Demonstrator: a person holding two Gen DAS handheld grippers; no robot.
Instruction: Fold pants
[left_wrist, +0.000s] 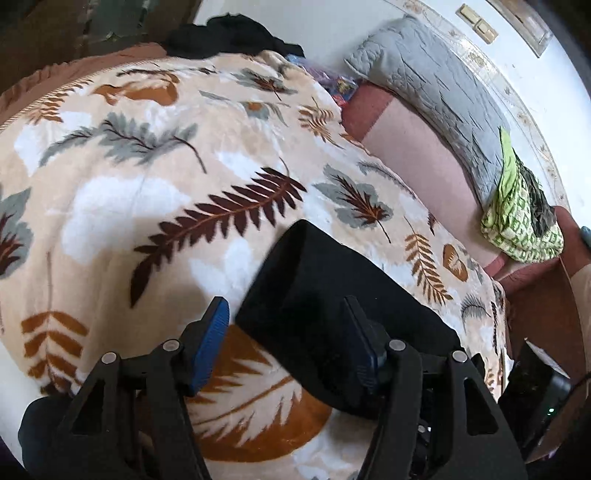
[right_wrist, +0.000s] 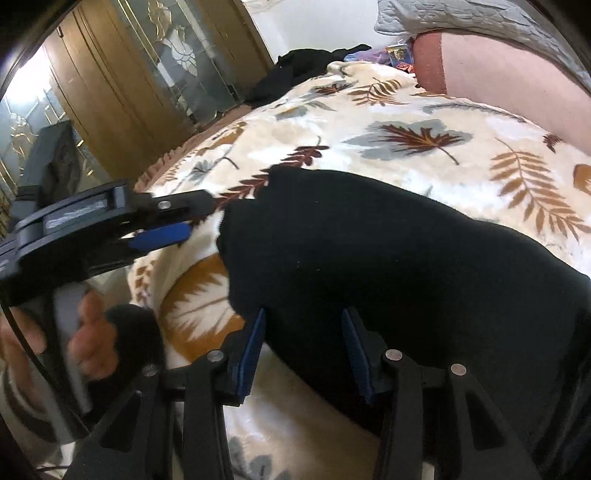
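Note:
The black pants (left_wrist: 314, 291) lie folded into a compact bundle on the leaf-print blanket (left_wrist: 147, 177); they also fill the middle of the right wrist view (right_wrist: 388, 251). My left gripper (left_wrist: 286, 332) is open, its blue pads (left_wrist: 208, 347) apart just above the bundle's near left edge, holding nothing. It also shows from the side in the right wrist view (right_wrist: 184, 221), left of the pants. My right gripper (right_wrist: 303, 343) is open, its fingers straddling the near edge of the pants without pinching them.
A grey quilted pillow (left_wrist: 436, 92) and a green patterned cloth (left_wrist: 521, 214) lie along the pink headboard side. Another dark garment (left_wrist: 229, 37) sits at the far bed edge. Wooden and glass wardrobe doors (right_wrist: 147, 74) stand beyond the bed.

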